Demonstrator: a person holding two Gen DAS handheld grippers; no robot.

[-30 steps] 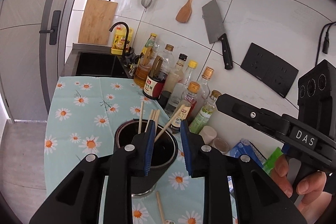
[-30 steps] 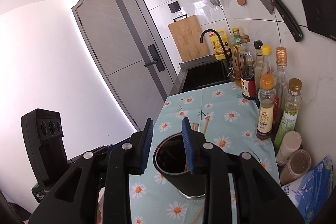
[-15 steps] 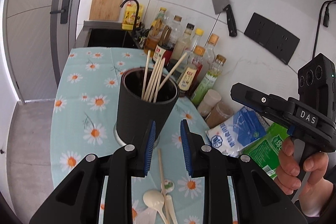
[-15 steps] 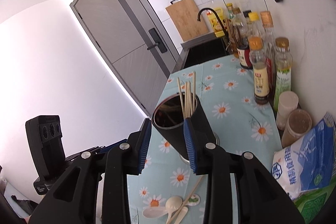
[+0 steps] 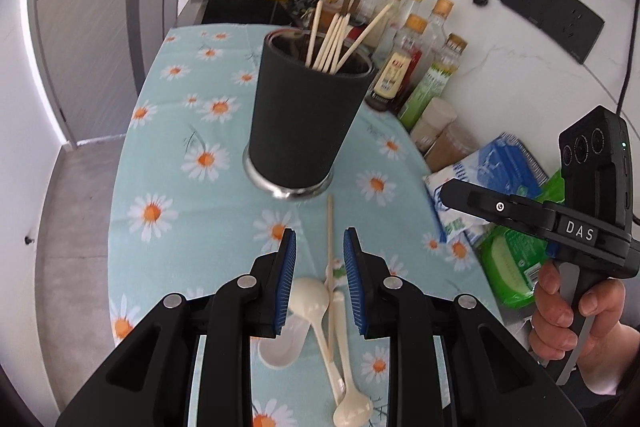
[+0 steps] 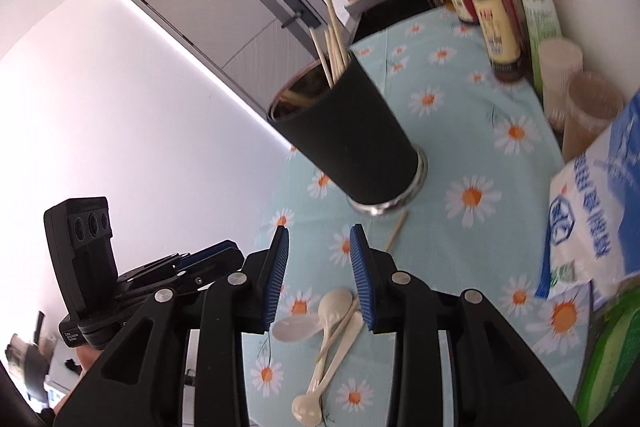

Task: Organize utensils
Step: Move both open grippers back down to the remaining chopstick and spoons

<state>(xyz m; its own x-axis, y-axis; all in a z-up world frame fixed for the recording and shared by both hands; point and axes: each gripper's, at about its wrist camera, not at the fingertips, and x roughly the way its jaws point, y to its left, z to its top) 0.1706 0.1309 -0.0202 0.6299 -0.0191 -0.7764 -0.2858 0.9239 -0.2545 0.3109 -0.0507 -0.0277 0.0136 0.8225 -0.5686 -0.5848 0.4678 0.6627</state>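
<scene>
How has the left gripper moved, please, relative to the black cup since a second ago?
Yes: the left gripper has pulled back and dropped from the black cup, now over the spoons.

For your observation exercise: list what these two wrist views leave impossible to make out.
- Holder bottom, left wrist view: hidden by its wall; only the chopsticks tops show.
- Spoons, left wrist view: partly behind the left gripper.
- Bottle labels, right wrist view: blurred.
- Green packet, right wrist view: cut off by the edge.

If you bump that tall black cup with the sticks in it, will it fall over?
Probably not from a light bump: the black cup stands upright on a wider metal foot. A hard push near the rim might tip it, since it is tall and the chopsticks lean out.
</scene>
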